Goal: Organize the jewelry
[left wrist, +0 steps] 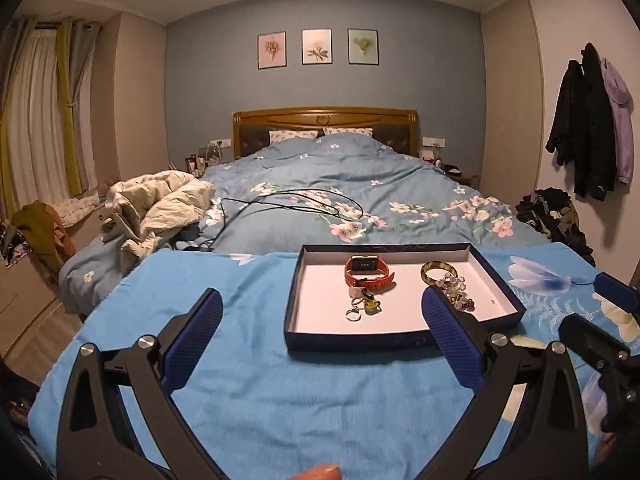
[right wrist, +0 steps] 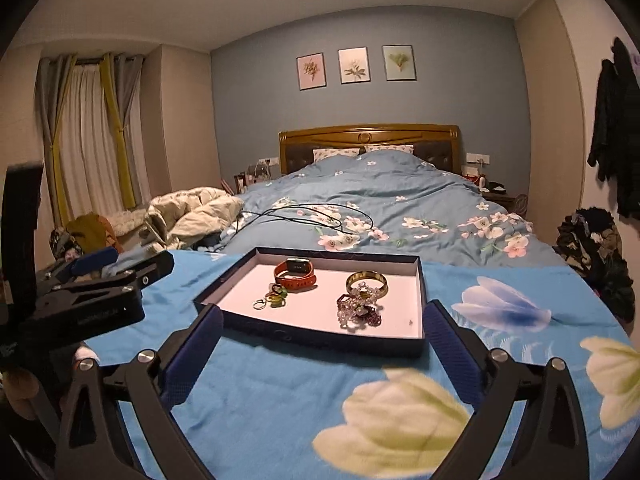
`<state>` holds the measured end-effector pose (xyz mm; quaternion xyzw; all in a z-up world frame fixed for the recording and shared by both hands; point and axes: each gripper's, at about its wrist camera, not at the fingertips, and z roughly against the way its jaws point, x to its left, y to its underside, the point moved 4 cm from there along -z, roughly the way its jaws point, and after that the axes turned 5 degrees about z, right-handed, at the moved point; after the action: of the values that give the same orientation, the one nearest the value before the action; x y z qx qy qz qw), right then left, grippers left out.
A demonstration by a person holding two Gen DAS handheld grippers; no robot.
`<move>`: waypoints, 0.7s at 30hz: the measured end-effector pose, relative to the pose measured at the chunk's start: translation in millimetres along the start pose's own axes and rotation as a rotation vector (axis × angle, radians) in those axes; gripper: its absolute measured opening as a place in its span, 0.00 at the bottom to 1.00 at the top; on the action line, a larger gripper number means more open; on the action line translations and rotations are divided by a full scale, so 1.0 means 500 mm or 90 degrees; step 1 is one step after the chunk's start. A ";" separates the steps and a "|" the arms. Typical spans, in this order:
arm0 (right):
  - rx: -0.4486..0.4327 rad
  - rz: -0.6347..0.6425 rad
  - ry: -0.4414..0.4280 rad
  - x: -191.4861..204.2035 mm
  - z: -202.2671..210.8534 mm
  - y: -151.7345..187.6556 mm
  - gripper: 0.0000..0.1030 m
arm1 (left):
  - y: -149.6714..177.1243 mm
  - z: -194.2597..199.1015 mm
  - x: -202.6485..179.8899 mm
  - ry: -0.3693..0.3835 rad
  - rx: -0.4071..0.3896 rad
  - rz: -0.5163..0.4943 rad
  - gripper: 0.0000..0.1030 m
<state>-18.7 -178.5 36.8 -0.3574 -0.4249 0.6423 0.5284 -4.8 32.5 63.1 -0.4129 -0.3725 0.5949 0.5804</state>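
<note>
Blue-padded left claw (left wrist: 322,322) and right claw (right wrist: 322,334) gape empty near the tray (right wrist: 420,304); watch (right wrist: 295,274), bangle (right wrist: 367,280) and rings (right wrist: 272,299) inside, sorting apparently done.

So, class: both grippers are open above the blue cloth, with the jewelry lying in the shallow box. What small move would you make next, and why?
Probably ease the right gripper forward over the dark-blue shallow box toward the purple beaded bracelet. It lies tangled against the gold bangle, while both grippers are open and empty, so separating that pile looks like the likeliest next job.

One tray (right wrist: 224,318), one watch (right wrist: 295,274), one bangle (right wrist: 367,280), three framed prints (right wrist: 355,65).
</note>
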 end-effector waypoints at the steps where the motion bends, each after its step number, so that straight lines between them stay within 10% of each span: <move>1: -0.007 0.000 0.005 0.003 0.011 0.003 0.94 | 0.001 0.014 0.002 -0.004 -0.005 0.000 0.95; 21: -0.030 -0.008 0.008 0.040 0.059 0.021 0.94 | 0.011 0.090 0.008 -0.010 -0.033 0.003 0.95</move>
<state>-53.3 -164.6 38.2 -0.3712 -0.4389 0.6266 0.5262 -48.4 38.0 75.2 -0.4235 -0.3914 0.5898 0.5652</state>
